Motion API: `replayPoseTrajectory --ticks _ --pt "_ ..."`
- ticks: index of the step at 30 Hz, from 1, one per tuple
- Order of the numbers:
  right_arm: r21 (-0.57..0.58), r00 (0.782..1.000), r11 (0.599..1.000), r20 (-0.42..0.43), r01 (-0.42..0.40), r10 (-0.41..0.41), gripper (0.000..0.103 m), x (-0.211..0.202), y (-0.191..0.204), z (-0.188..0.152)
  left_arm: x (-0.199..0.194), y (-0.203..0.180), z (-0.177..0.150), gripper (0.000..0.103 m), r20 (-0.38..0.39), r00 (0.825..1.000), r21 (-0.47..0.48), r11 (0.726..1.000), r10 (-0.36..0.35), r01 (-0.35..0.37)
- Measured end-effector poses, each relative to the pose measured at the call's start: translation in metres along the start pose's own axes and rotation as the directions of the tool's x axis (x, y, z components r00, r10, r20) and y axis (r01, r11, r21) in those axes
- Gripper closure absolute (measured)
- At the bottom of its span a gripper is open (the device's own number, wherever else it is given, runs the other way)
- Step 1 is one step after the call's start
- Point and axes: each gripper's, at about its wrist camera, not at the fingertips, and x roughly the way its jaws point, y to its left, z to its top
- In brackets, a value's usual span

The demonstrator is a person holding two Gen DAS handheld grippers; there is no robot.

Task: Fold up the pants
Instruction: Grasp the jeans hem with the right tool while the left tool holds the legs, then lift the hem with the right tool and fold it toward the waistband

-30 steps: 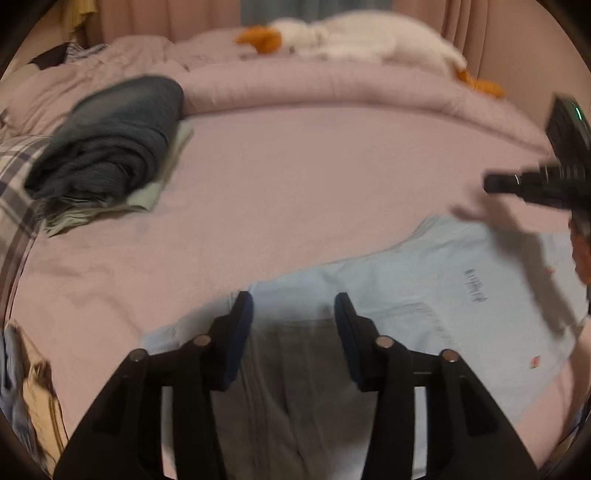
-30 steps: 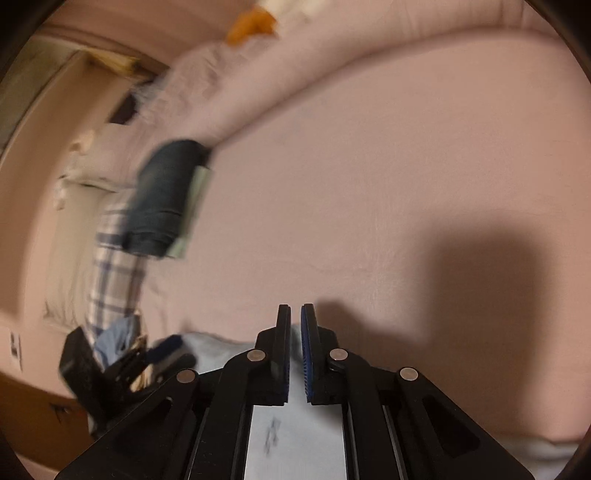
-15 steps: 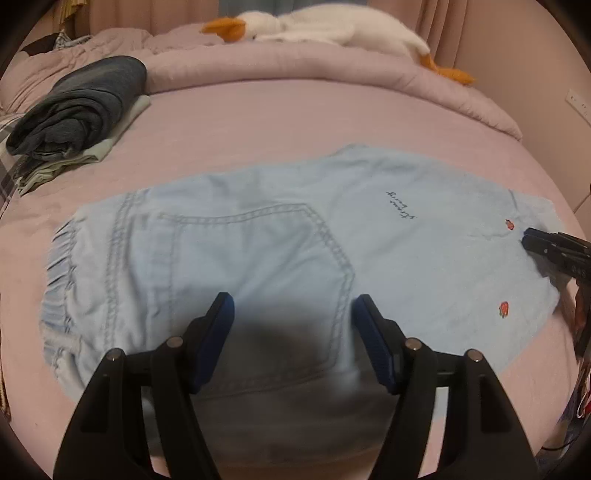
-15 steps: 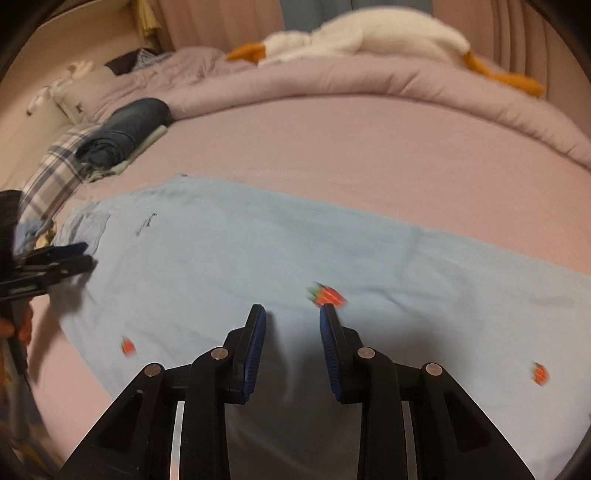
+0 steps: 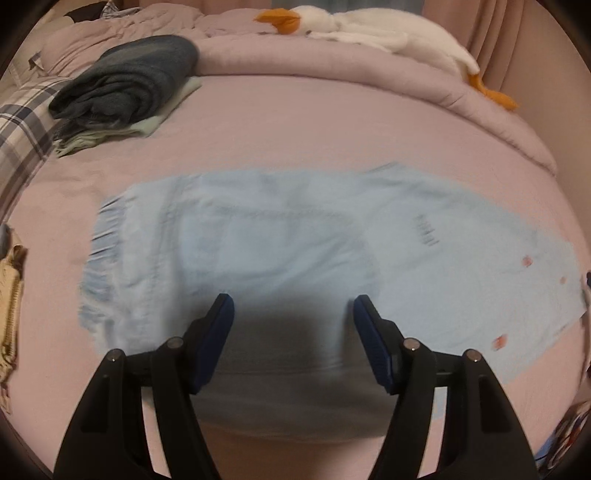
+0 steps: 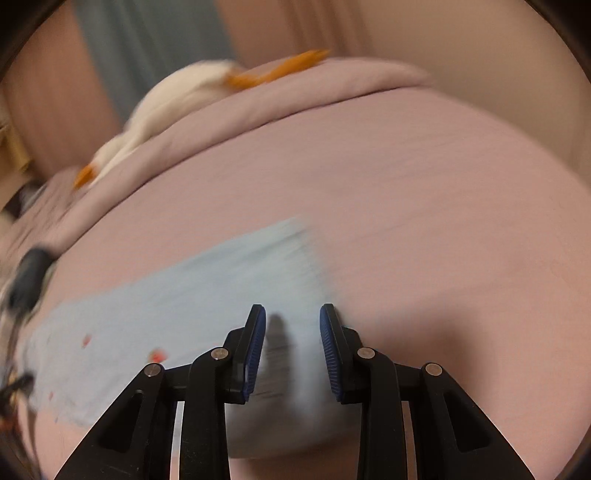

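Observation:
Light blue pants (image 5: 295,251) with small red embroidered spots lie flat across the pink bed, waistband at the left, legs running right. My left gripper (image 5: 293,310) is open and empty, hovering over the seat and back pocket. In the right wrist view the pants (image 6: 184,306) show blurred, with the hem end near the fingers. My right gripper (image 6: 292,317) is open and empty above the leg end.
A folded dark blue garment (image 5: 129,77) on a pale green one sits at the bed's back left. A white plush goose (image 5: 362,26) lies on the rolled pink duvet (image 5: 369,85) at the back. Plaid fabric (image 5: 18,125) lies at the left edge.
Both grippers have opened wider. The left one has drawn back from the pants a little. The right one has swung right along the legs to the hem end.

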Motion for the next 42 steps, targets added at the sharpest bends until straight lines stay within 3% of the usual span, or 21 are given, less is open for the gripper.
replayPoseTrajectory --ticks 2,5,8,11,12,14,17,20,21,23,27,30,31,33,36,39,42 --pt "0.117 0.995 0.989 0.056 -0.086 0.08 0.07 -0.018 -0.019 -0.001 -0.003 -0.02 0.001 0.035 0.011 0.997 0.006 0.997 -0.073 0.073" --pt "0.258 0.974 0.939 0.047 -0.226 0.222 0.064 -0.028 -0.033 -0.022 0.001 -0.064 0.006 0.033 -0.012 0.978 0.037 0.978 -0.207 0.207" --pt "0.324 0.961 0.909 -0.001 -0.261 0.277 0.064 -0.025 -0.026 -0.047 0.01 -0.111 0.006 0.033 -0.067 0.947 0.08 0.944 -0.315 0.32" --pt "0.37 0.938 0.874 -0.013 -0.316 0.345 0.064 -0.018 -0.024 -0.057 0.02 -0.154 0.002 0.033 -0.122 0.901 0.092 0.899 -0.416 0.427" --pt "0.373 0.936 0.871 -0.014 -0.321 0.351 0.064 -0.015 -0.02 -0.058 0.025 -0.169 0.001 0.033 -0.142 0.881 0.089 0.881 -0.451 0.465" --pt "0.367 0.943 0.882 -0.035 -0.296 0.331 0.064 -0.006 -0.015 -0.059 0.034 -0.189 -0.003 0.033 -0.163 0.86 0.087 0.861 -0.483 0.5" --pt "0.405 0.935 0.856 -0.009 -0.321 0.354 0.064 0.004 -0.021 -0.055 0.052 -0.203 -0.006 0.033 -0.197 0.844 0.057 0.853 -0.499 0.518" --pt "0.414 0.932 0.843 0.038 -0.343 0.36 0.064 0.004 -0.028 -0.053 0.053 -0.204 -0.006 0.032 -0.185 0.855 0.089 0.858 -0.484 0.505" --pt "0.406 0.936 0.849 0.051 -0.338 0.348 0.068 0.004 -0.028 -0.053 0.053 -0.203 -0.004 0.032 -0.188 0.854 0.089 0.858 -0.484 0.506" --pt "0.394 0.956 0.873 0.059 -0.287 0.288 0.087 0.0 -0.029 -0.052 0.053 -0.2 -0.002 0.032 -0.203 0.855 0.092 0.86 -0.478 0.503" --pt "0.393 0.939 0.853 0.119 -0.342 0.322 0.09 -0.015 -0.033 -0.052 0.057 -0.203 0.001 0.032 -0.21 0.859 0.1 0.863 -0.468 0.495" --pt "0.427 0.96 0.867 0.012 -0.257 0.279 0.09 0.001 -0.038 -0.059 0.06 -0.207 0.004 0.031 -0.206 0.859 0.088 0.865 -0.469 0.494" --pt "0.457 0.953 0.845 0.026 -0.279 0.301 0.09 0.005 -0.042 -0.061 0.061 -0.206 0.005 0.031 -0.205 0.856 0.075 0.864 -0.475 0.497" --pt "0.48 0.948 0.826 0.044 -0.296 0.315 0.09 0.004 -0.045 -0.06 0.063 -0.202 0.006 0.031 -0.201 0.845 0.035 0.858 -0.496 0.512" --pt "0.444 0.955 0.852 0.029 -0.278 0.296 0.09 0.01 -0.037 -0.051 0.066 -0.195 0.008 0.031 -0.193 0.826 -0.032 0.845 -0.53 0.534" --pt "0.411 0.962 0.874 0.03 -0.26 0.273 0.092 0.003 -0.019 -0.038 0.067 -0.182 0.01 0.032 -0.188 0.791 -0.131 0.813 -0.582 0.567" --pt "0.262 0.967 0.931 0.063 -0.255 0.248 0.092 -0.022 0.019 -0.027 0.069 -0.167 0.011 0.032 -0.17 0.752 -0.244 0.766 -0.637 0.594"
